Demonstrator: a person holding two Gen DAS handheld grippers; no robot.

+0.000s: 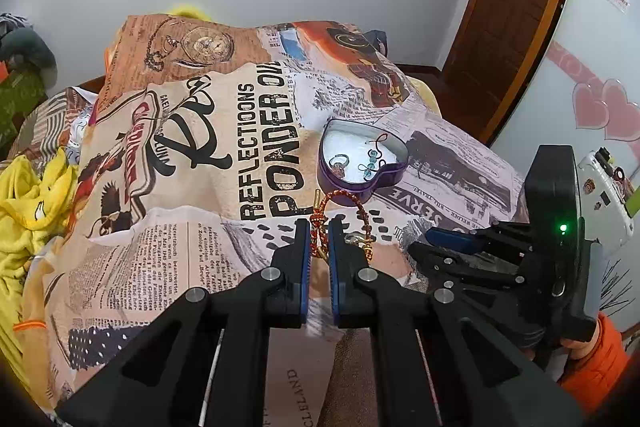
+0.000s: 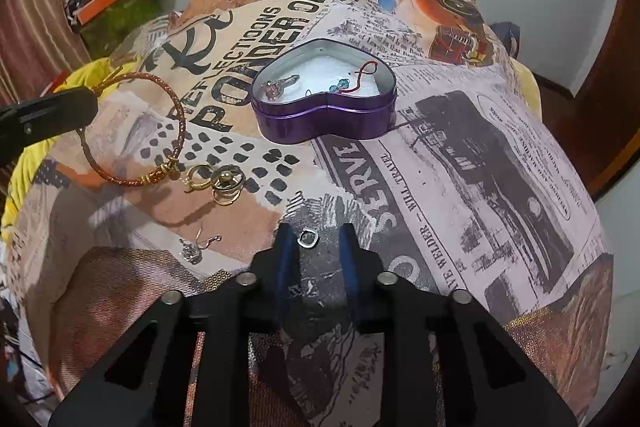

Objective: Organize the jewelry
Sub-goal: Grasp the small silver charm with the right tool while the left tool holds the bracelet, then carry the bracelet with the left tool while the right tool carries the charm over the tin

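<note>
A purple heart-shaped tin stands open on the printed cloth, with a ring and a beaded earring inside. My left gripper is shut on a red-gold braided bracelet, which is lifted at one side. My right gripper points down at the cloth with its jaws apart. A small silver ring lies between its fingers, and the pads do not touch it. Gold hoop pieces and a silver crystal earring lie to the left.
The collage-print cloth covers a humped bed. Yellow fabric bunches at the left. A wooden door and a white wall with heart stickers are to the right. A hand in an orange sleeve holds the right gripper.
</note>
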